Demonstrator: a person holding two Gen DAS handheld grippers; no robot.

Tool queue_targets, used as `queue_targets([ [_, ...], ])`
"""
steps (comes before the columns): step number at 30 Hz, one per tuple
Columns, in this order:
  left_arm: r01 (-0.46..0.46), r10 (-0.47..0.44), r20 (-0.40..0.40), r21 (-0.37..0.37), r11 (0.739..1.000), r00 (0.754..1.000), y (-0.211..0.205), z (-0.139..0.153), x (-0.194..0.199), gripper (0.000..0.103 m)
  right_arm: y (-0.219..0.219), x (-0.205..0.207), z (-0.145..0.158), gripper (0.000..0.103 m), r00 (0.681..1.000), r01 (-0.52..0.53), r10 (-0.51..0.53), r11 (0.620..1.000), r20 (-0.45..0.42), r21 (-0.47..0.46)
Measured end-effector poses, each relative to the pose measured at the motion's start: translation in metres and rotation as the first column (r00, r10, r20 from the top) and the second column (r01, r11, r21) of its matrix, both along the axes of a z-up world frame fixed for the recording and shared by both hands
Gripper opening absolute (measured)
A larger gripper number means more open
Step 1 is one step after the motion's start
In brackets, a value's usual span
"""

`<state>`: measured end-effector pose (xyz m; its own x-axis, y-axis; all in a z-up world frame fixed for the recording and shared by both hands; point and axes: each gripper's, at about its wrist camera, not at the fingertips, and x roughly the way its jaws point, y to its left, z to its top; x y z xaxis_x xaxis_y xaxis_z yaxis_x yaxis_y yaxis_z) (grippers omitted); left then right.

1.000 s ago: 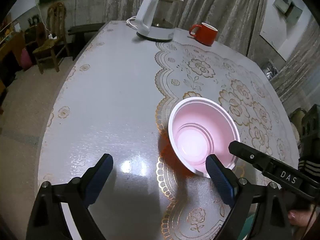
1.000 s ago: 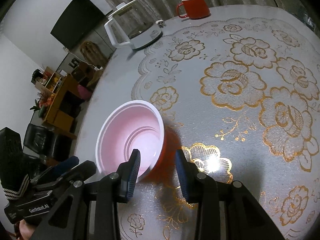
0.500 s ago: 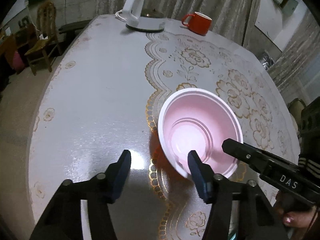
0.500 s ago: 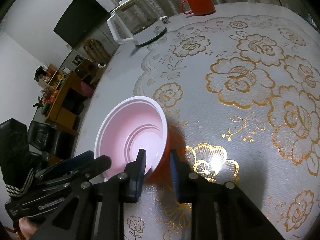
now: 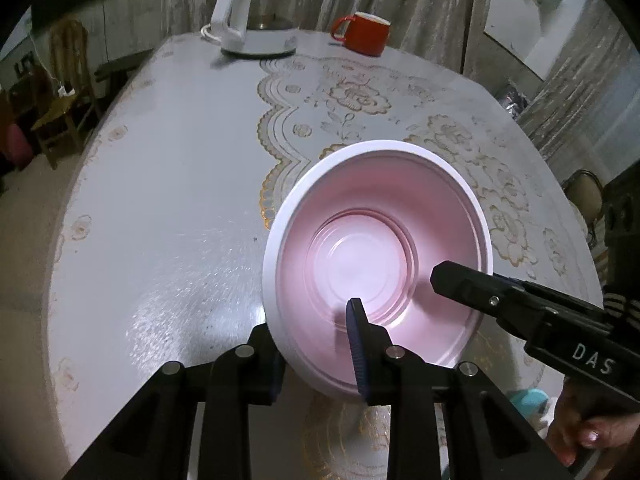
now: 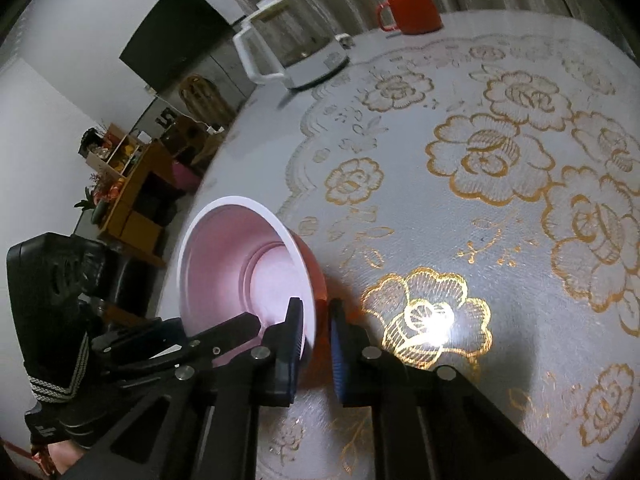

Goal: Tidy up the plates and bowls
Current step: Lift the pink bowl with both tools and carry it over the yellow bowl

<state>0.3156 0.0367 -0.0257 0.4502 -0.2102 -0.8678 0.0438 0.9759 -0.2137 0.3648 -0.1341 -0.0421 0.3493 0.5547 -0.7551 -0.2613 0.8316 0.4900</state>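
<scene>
A bowl (image 5: 360, 248), pink-white inside and red outside, sits tilted on the lace-patterned table (image 5: 168, 184). My left gripper (image 5: 314, 320) straddles its near rim, one blue pad inside and the other finger behind the outer wall. Its jaws are closing and pinch the wall. My right gripper (image 6: 316, 308) is shut on the rim of the bowl (image 6: 232, 264), with one finger inside and one on the red outside. In the left wrist view the right gripper (image 5: 444, 276) reaches in from the right. In the right wrist view the left gripper (image 6: 240, 322) comes in from the left.
A white electric kettle (image 5: 256, 28) and a red mug (image 5: 366, 38) stand at the table's far edge. A wooden chair (image 5: 60, 92) is beyond the left edge. A hand (image 5: 580, 432) holds the right gripper at lower right, near something teal (image 5: 524, 398).
Both grippers have closed from wide apart onto the bowl's rim. The bowl has tipped from flat to tilted, and the left gripper has moved in over its near edge.
</scene>
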Motion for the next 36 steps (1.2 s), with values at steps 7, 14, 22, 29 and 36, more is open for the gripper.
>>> queue_targets([
  [7,0.009,-0.008,0.051,-0.018,1.0,0.999,0.001,0.022,-0.037,0.028,-0.005,-0.031,0.017,0.012,1.0,0.014,-0.015,0.999,0.02,0.042],
  [14,0.013,-0.01,0.11,-0.028,1.0,0.994,0.002,0.042,-0.079,0.028,-0.007,-0.069,0.033,0.012,0.999,0.016,-0.019,0.997,0.039,0.076],
  [22,0.02,-0.013,0.17,-0.04,0.999,0.985,0.008,0.061,-0.136,0.028,-0.001,-0.117,0.053,0.014,0.996,-0.016,0.008,0.997,0.093,0.081],
  [29,0.004,0.011,0.185,-0.082,0.997,0.983,0.021,0.064,-0.179,0.028,0.004,-0.155,0.056,0.014,0.995,-0.043,0.031,0.992,0.093,0.122],
  [36,-0.021,0.041,0.196,-0.102,0.995,0.98,0.034,0.066,-0.215,0.028,0.014,-0.185,0.054,0.014,0.995,-0.076,0.064,0.986,0.08,0.149],
])
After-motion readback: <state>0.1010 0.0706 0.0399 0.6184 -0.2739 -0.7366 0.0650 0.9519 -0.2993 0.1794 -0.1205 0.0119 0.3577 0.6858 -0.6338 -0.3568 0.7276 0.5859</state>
